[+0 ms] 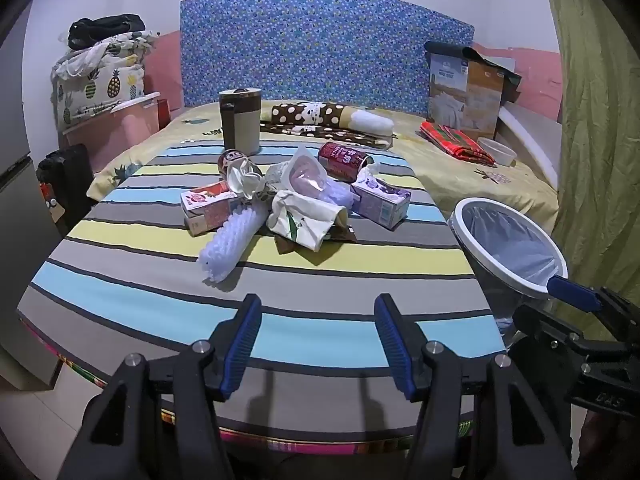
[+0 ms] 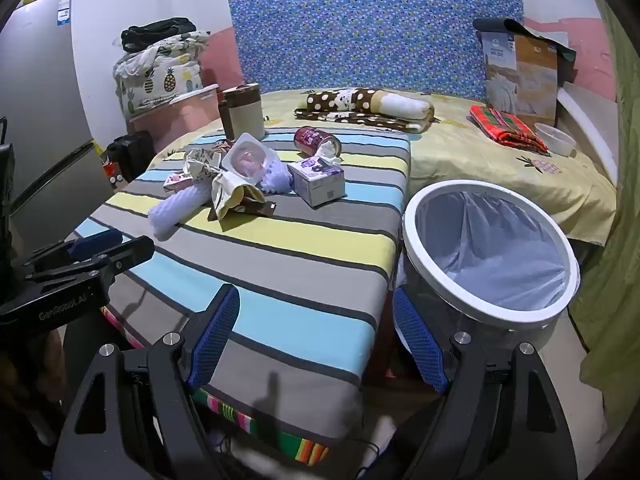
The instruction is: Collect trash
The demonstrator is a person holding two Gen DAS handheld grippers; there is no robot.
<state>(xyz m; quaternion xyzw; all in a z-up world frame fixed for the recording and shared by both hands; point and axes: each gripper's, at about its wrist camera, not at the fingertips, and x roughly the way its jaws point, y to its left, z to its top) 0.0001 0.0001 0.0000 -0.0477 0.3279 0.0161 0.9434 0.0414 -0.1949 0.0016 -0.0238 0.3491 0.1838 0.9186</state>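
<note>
We hold two tools at the near edge of a striped surface (image 1: 280,280), and neither has picked anything up. The left tool (image 1: 318,344) is released, its blue-padded fingers spread wide with nothing between them. The right tool (image 2: 316,336) is likewise released and empty.

The trash lies in a loose pile toward the far middle of the surface, straight ahead of the left tool and well apart from it. The nearest piece is a white foam net sleeve (image 1: 230,244), whose long axis runs diagonally, its near end pointing back toward the left tool. Behind it sit a crumpled paper wrapper (image 1: 308,216), a pink carton (image 1: 208,210), a purple carton (image 1: 382,200), a clear plastic cup lid (image 1: 306,172) and two red cans (image 1: 344,160), one half buried in the pile.

The lined bin (image 2: 490,248) stands off the right edge of the surface, just beside the right tool. We judge the left tool better placed to reach the sleeve, and the right nearer the bin.

The fisheye bends every edge. The pile overlaps itself, so we cannot tell which pieces rest on which. The bin's lower body is cut off by the right tool.
</note>
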